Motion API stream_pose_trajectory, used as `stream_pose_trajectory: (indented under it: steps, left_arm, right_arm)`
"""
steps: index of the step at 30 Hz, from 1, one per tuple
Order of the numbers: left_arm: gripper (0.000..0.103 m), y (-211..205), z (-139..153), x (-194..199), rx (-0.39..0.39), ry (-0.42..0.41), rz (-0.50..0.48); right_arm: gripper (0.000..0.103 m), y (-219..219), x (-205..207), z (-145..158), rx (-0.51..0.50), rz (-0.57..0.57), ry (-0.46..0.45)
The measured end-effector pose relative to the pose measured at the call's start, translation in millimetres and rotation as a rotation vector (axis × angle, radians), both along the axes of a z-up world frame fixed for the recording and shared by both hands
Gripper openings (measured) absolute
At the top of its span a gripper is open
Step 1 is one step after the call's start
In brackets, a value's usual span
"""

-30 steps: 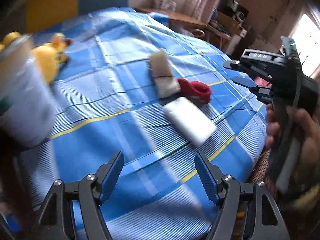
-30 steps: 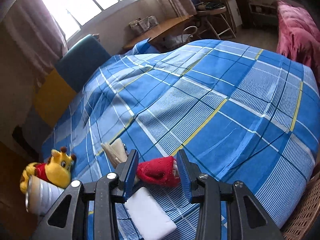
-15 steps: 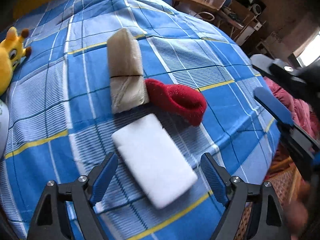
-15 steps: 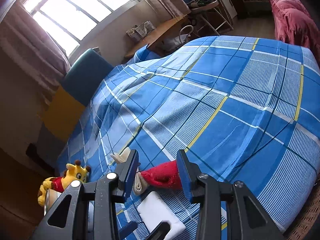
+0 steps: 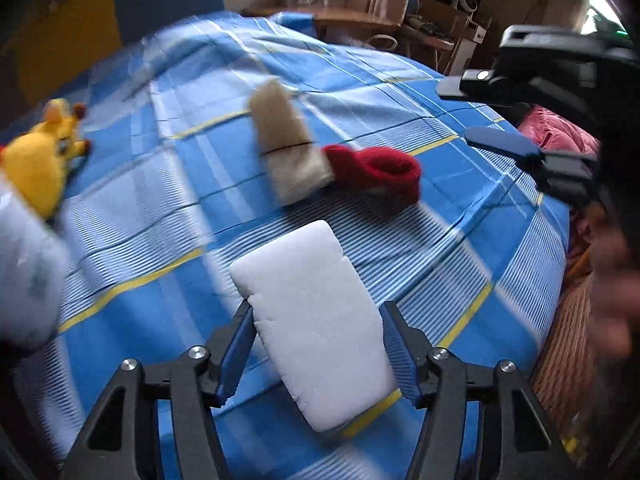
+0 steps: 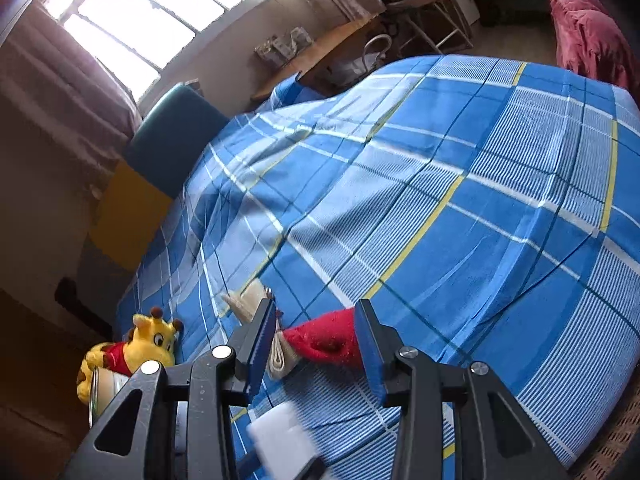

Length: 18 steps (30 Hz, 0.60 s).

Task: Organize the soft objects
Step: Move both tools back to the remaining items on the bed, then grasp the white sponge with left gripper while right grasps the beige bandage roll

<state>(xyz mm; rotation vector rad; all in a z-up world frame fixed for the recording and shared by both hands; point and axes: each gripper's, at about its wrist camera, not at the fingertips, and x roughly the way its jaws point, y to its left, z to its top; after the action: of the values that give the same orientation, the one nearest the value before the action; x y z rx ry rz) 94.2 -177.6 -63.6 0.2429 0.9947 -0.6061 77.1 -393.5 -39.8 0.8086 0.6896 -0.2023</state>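
The left tool (image 5: 318,350) is now down over the white foam block (image 5: 308,308), which lies flat on the bed (image 5: 400,80) at the near edge. A second ago this tool was held higher above the blue checked bedspread with nothing between its fingers; half a second ago the block was just in front of them. Now the block sits between the two blue pads, and the jaws are closing on it. The left pad seems to touch the side of the block, the right pad is just beside it, so I judge the grip is not yet firm. For the task this means that the first soft thing is about to be picked up.

The right tool (image 6: 316,344) has hardly moved. Its jaws stand partly spread and pinch nothing; the red sock (image 6: 324,340) shows between them but lies on the bed farther away.

I count the things on the bed: one white foam block, one red sock, one beige rolled cloth (image 5: 286,148) which touches the sock, and one yellow plush toy (image 5: 42,160) near the left edge. Beside the toy there is one whitish roll or container (image 5: 24,268), too blurred to name. All are apart from the block except that the sock and the cloth lie together.
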Motion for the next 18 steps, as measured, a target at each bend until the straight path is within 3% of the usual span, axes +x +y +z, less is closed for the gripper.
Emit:
stream_pose_trajectory:
  steps: [5,9,13,18]
  left_arm:
    - [0.062,75,-3,-16,0.015,-0.029,0.076]
    - [0.063,110,-16,-27,0.043,-0.046,0.126]
    - [0.066,126,-31,-33,-0.046,-0.079,0.148]
    - [0.065,133,-36,-40,-0.110,-0.123,0.170]
  right_arm:
    - [0.040,13,13,-10,0.008,0.089,0.062]
    - [0.040,24,20,-14,-0.026,0.138,0.099]
    - [0.040,36,25,-18,-0.044,0.192,0.131]
    - [0.040,63,32,-13,-0.140,0.293,0.146]
